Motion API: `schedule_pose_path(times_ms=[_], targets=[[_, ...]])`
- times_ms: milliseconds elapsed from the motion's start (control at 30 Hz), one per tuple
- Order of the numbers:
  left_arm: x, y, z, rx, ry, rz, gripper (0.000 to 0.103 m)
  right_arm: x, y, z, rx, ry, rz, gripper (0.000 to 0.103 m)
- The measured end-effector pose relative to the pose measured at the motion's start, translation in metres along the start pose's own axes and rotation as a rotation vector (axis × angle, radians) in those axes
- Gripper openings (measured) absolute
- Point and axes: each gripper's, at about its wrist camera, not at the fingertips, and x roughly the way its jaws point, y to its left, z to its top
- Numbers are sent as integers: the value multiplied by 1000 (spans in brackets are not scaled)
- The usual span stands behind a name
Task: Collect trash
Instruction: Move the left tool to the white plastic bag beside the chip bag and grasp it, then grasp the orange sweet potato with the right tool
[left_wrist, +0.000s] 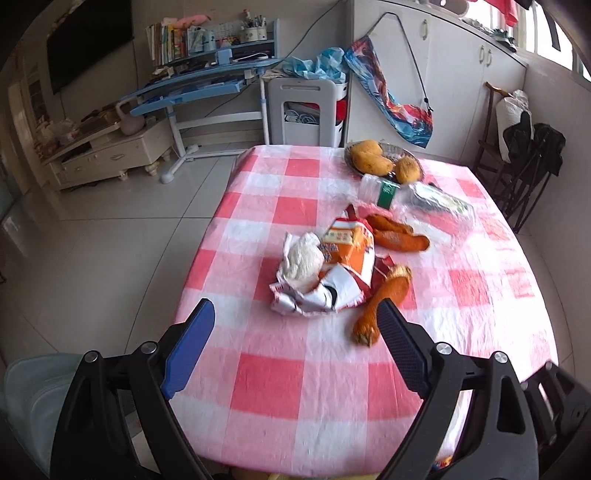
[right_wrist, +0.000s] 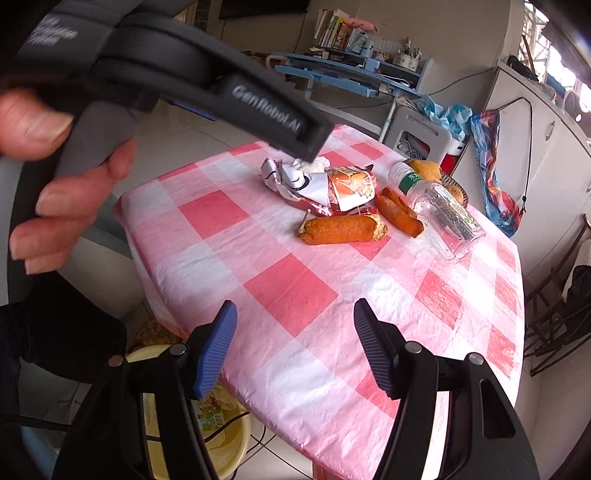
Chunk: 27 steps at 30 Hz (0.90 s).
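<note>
On the pink-checked tabletop (left_wrist: 295, 376), crumpled wrappers (left_wrist: 325, 273) lie mid-surface, with orange peels (left_wrist: 384, 302) at their four o'clock and a plastic bottle (left_wrist: 417, 199) at two. Left tool (left_wrist: 295, 317) gapes wide, empty; right tool (right_wrist: 293, 314) stands half-spread, empty, above the near edge.

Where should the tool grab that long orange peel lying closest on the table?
Best around its middle, probably. The long orange peel lies flat on the checked tablecloth, stretched left to right in the right wrist view, apart from the wrapper pile. Come down from above with the right tool, one finger on each long side; its narrow width should fit between the open fingers.
</note>
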Motion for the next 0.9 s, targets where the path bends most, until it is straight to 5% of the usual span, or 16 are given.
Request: schedule_pose_path(times_ms=[600,733,800,900], targets=[[120,8,36,-26,197,62,85,26,-43,21,190,-35,4,63],[117,-3,32,-6,238,-127,35,29,-46,25,216,-32,-2,63],[114,-10,28,20,271,-229,23,30,-49,26,232,-29,-6,63],[106,-19,23,47,298,-339,20,32,-54,25,267,-20,-2,63]])
